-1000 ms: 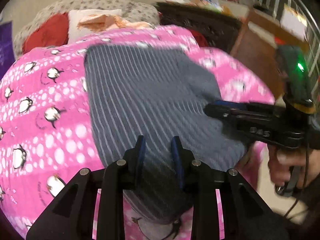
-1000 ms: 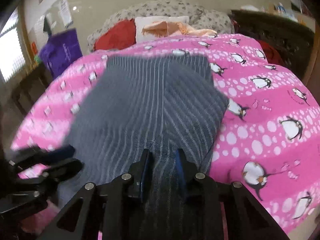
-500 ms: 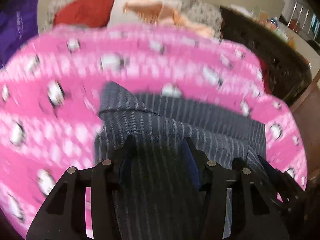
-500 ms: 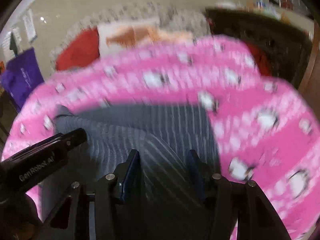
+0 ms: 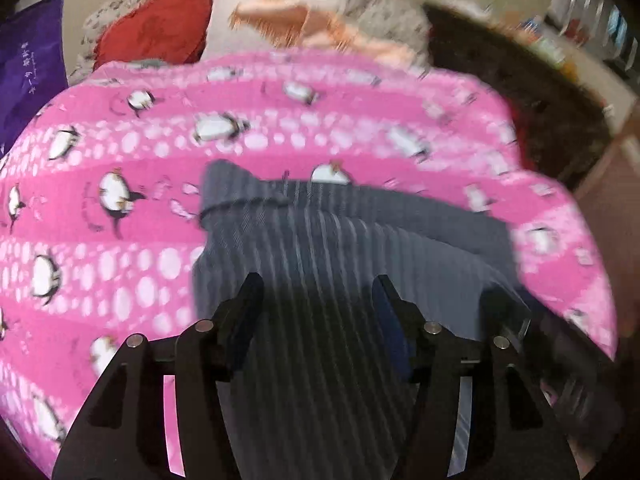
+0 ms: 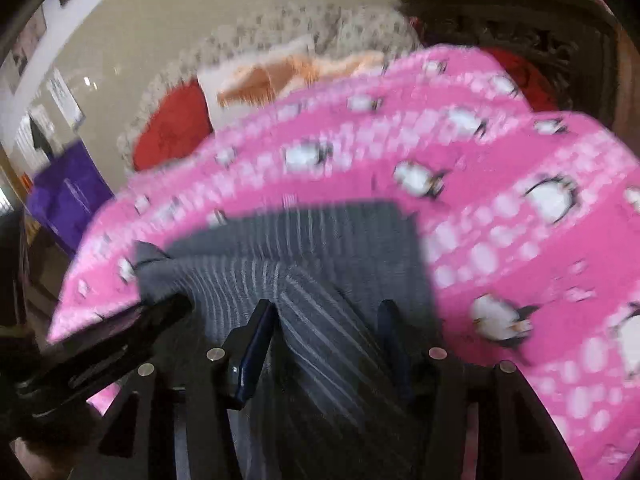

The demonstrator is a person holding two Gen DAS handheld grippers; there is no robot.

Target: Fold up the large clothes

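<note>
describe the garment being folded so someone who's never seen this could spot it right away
Find the bright pink penguin-print blanket that covers the whole surface. The grey striped garment lies on its near part. It is the only dark, pinstriped cloth there; the red and peach fabrics lie beyond the blanket's far edge.

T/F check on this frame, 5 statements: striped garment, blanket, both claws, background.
1. The grey pinstriped garment lies on a pink fleece blanket printed with penguins. True.
2. The left claw is clamped shut on the garment. False: its jaws stand apart and have just been opening, with striped cloth between them but not pinched.
3. The right claw has its jaws apart, a raised fold of the garment between them. True; they have just been opening too.
4. The garment is spread out flat in one layer. False: a layer is folded over, with a corner turned up at its far left.
5. A red cushion sits beyond the blanket. True.
</note>
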